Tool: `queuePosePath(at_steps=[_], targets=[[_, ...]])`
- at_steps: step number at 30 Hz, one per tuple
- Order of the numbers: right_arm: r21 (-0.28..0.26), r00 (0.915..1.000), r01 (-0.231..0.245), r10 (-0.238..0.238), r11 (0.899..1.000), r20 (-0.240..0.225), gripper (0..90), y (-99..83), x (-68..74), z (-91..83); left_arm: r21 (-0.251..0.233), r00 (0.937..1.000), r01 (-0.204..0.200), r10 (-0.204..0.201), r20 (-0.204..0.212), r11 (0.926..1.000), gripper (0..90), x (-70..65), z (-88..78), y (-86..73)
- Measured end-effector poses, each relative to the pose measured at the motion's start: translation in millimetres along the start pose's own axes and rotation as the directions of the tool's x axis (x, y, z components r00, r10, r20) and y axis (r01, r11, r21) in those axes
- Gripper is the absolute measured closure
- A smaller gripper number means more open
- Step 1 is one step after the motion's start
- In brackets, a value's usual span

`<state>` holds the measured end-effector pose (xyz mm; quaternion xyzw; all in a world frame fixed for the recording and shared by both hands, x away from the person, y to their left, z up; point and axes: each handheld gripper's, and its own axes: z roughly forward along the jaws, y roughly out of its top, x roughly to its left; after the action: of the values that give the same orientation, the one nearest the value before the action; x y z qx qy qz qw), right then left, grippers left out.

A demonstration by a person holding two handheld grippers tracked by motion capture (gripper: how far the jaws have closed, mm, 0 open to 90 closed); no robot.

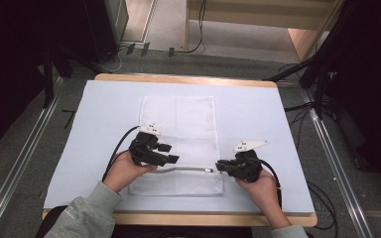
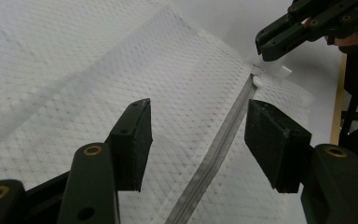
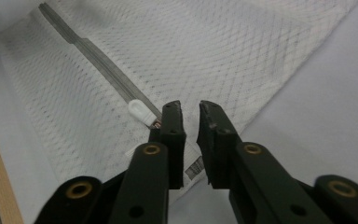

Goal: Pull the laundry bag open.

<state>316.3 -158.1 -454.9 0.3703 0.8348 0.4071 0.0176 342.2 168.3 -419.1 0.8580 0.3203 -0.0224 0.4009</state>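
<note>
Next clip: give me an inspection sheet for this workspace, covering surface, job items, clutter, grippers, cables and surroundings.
Surface: table with a pale cover and a wooden edge.
Job's things: white mesh laundry bag lying flat; grey zipper along its near end, white zipper pull at the right end.
Clutter: nothing seen.
Grippers: left hand-held gripper open, jaws either side of the zipper; right hand-held gripper nearly closed beside the pull, a narrow gap between the jaws, whether it pinches the bag cannot be told.
Cables: a black cable trails from each gripper.
Surroundings: grey floor, more cables on it, dark stands.
</note>
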Motion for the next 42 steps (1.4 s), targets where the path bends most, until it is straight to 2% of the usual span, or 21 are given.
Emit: queuePosePath(at_steps=[2,8,13,19,27,34,40,42], targets=[[0.003,0.9999,-0.006,0.006,1.0,-0.011,89.7,-0.6,-0.5,0.6,0.002,1.0,-0.007,0.007,0.002,1.0,42.5,-2.1,2.7,1.1],[0.028,0.9995,-0.009,0.01,1.0,-0.028,90.0,-2.1,0.0,6.6,0.011,0.9995,-0.025,0.025,0.018,0.9996,43.2,-7.1,11.8,4.8],[0.059,0.9997,-0.002,0.004,0.998,-0.024,90.0,-3.7,2.3,13.9,0.029,0.9987,-0.042,0.041,0.031,0.9987,43.7,-12.3,20.1,8.0],[0.069,0.9999,0.0,0.001,0.998,-0.014,90.0,-5.0,3.2,18.3,0.044,0.9969,-0.063,0.061,0.049,0.997,44.9,-19.5,32.2,11.8],[0.067,1.0,0.006,-0.005,0.998,-0.005,90.0,-8.0,5.1,18.6,0.052,0.9944,-0.073,0.068,0.081,0.996,49.5,-25.8,46.9,14.8],[0.054,0.9998,0.021,-0.022,0.998,0.006,90.0,-10.9,7.5,18.6,0.066,0.9927,-0.076,0.07,0.098,0.9949,58.0,-29.5,56.5,16.2],[0.046,0.9995,0.025,-0.026,0.999,0.019,90.0,-12.5,9.4,18.4,0.068,0.9898,-0.051,0.042,0.136,0.9964,70.5,-30.9,68.5,15.4],[0.048,0.9991,0.035,-0.036,0.998,0.023,90.0,-12.6,10.3,18.3,0.079,0.9902,-0.041,0.03,0.136,0.9961,73.5,-31.6,73.2,14.5]])
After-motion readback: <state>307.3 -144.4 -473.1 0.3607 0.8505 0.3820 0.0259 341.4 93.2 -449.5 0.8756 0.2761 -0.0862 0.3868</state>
